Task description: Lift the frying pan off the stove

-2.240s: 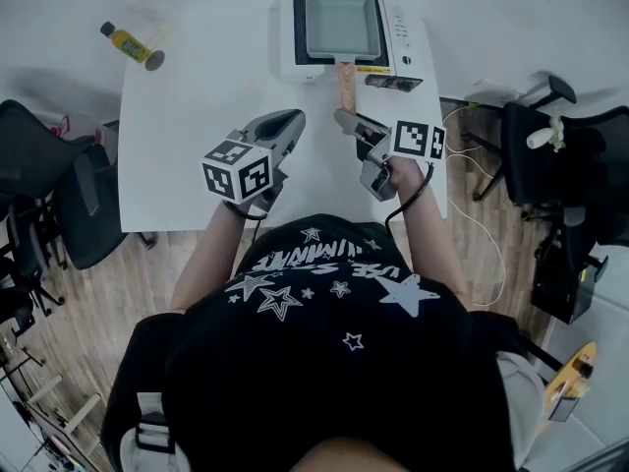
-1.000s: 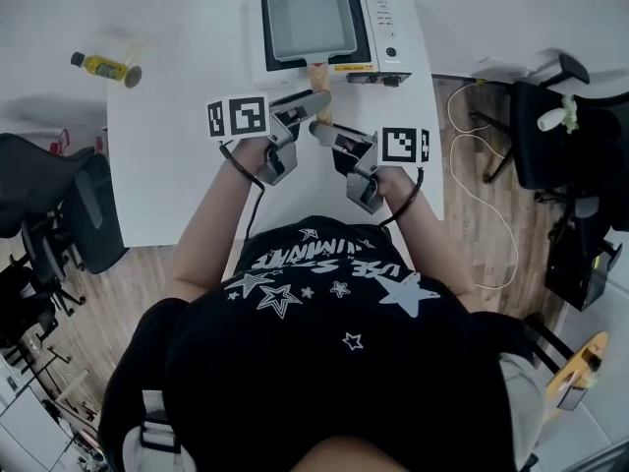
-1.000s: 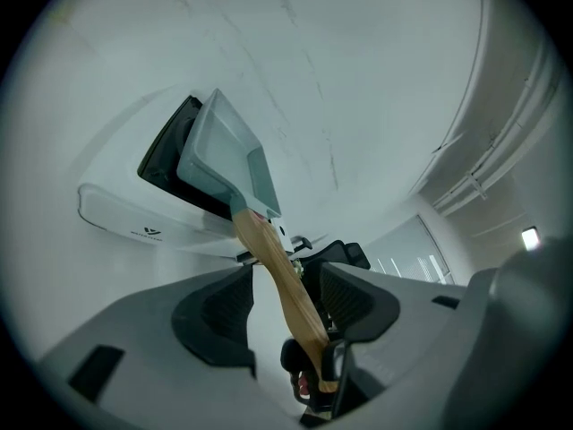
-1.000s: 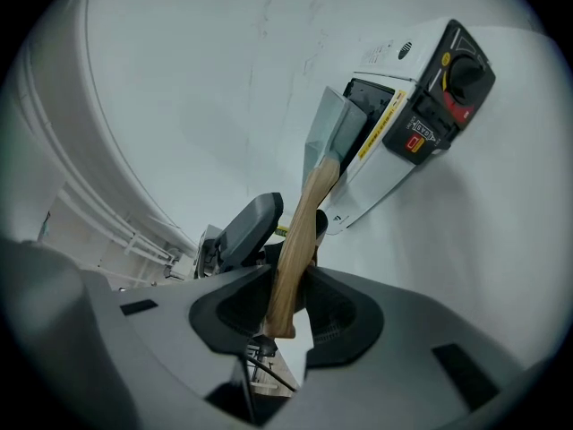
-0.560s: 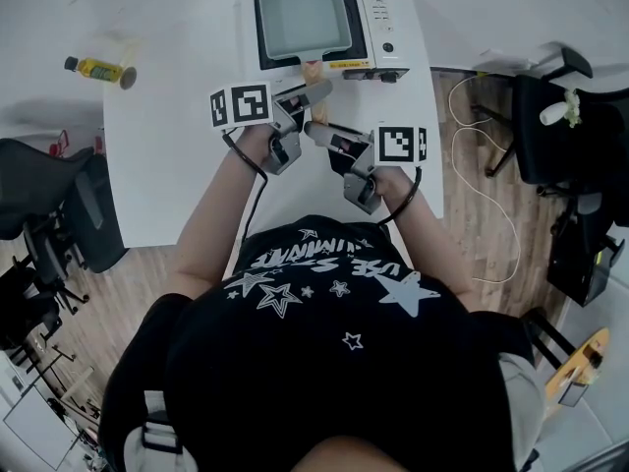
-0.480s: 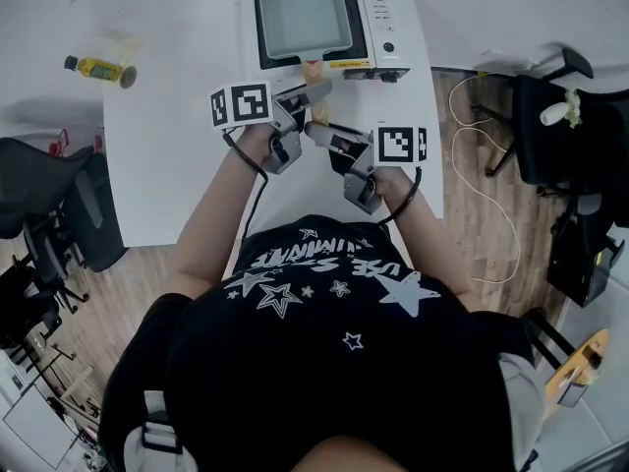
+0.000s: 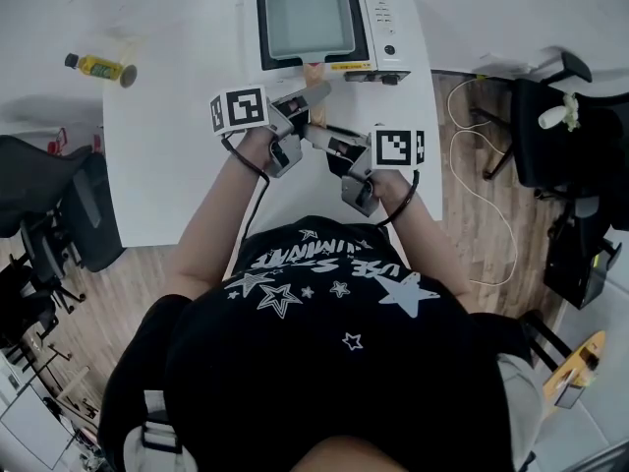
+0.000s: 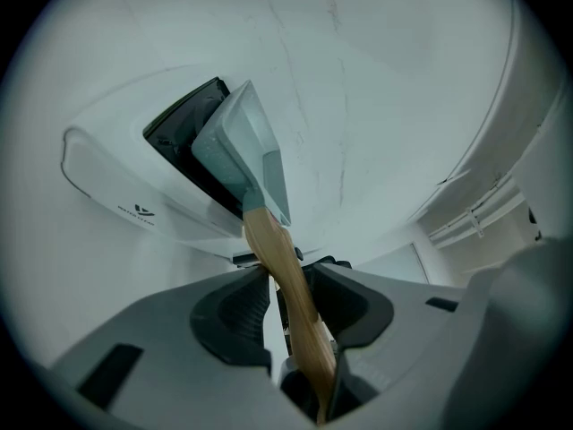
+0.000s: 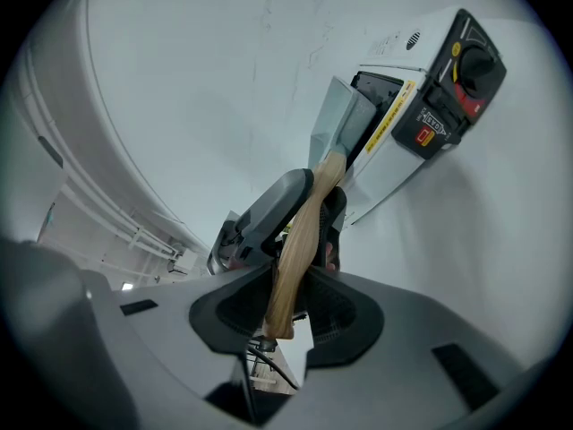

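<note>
The square grey frying pan [image 7: 307,16] sits on the white portable stove [image 7: 378,28], its wooden handle [image 7: 314,67] pointing toward me. In the left gripper view the handle [image 8: 277,267] runs between the jaws of my left gripper [image 8: 288,276]. Those jaws have just been closing, and their pads now stand against both sides of it. My right gripper [image 9: 286,280] is shut on the handle's end [image 9: 300,231], just behind the left gripper [image 9: 277,204]. In the head view the left gripper [image 7: 313,96] and the right gripper [image 7: 316,134] meet at the handle.
The stove stands at the far edge of the white table [image 7: 177,165], its black and red controls [image 9: 474,61] on the right side. A yellow bottle [image 7: 96,65] lies far left. Office chairs [image 7: 59,205] [image 7: 560,126] flank the table, and a cable [image 7: 482,234] lies on the floor.
The left gripper came from the table's left to the handle, rolled a little, and its jaws narrowed round the handle. The right gripper kept its hold. The pan stays on the stove.
</note>
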`<state>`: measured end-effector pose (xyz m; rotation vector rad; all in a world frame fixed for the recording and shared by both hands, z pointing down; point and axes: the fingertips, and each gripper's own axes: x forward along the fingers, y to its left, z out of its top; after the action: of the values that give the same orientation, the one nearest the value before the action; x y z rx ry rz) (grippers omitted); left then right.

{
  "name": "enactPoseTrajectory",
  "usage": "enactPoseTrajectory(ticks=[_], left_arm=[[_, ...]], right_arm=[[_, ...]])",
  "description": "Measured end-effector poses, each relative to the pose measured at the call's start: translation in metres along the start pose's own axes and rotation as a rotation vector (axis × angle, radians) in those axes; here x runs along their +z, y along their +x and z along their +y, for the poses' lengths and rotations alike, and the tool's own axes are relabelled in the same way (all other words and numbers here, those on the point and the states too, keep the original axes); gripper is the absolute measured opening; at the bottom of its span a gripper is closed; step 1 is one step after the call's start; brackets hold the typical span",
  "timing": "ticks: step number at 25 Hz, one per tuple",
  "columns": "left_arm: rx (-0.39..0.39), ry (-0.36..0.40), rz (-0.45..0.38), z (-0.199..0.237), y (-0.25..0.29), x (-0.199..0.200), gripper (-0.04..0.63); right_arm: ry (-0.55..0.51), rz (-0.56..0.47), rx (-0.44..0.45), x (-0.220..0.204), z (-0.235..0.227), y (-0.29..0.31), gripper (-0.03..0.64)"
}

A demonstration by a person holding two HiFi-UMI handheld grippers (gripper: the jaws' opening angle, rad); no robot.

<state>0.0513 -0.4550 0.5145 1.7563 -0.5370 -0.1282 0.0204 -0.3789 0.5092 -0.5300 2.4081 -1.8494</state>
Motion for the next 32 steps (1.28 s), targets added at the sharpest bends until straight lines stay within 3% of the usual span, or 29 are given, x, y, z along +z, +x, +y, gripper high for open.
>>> enactPoseTrajectory(ticks=[14, 19, 22, 28, 32], left_arm=[[-0.021, -0.019, 0.012, -0.003, -0.001, -0.001, 0.155], [-0.049, -0.023, -0.006, -0.009, -0.004, -0.002, 0.155], [-0.052, -0.015, -0.01, -0.013, -0.007, -0.003, 0.155], [-0.05, 0.024, -0.009, -0.024, -0.014, -0.004, 0.155], [-0.058, 0.057, -0.004, -0.034, -0.021, -0.009, 0.155]], right_arm=[[-0.024, -0.004, -0.026, 0.0, 0.003, -0.002, 0.112], [-0.035, -0.014, 0.065, 0.0, 0.023, 0.003, 0.114], [-0.056, -0.008, -0.017, -0.003, 0.014, -0.004, 0.114], [-0.068, -0.011, -0.032, -0.007, 0.021, -0.005, 0.114], [-0.091, -0.027, 0.063, -0.013, 0.045, 0.0, 0.115]])
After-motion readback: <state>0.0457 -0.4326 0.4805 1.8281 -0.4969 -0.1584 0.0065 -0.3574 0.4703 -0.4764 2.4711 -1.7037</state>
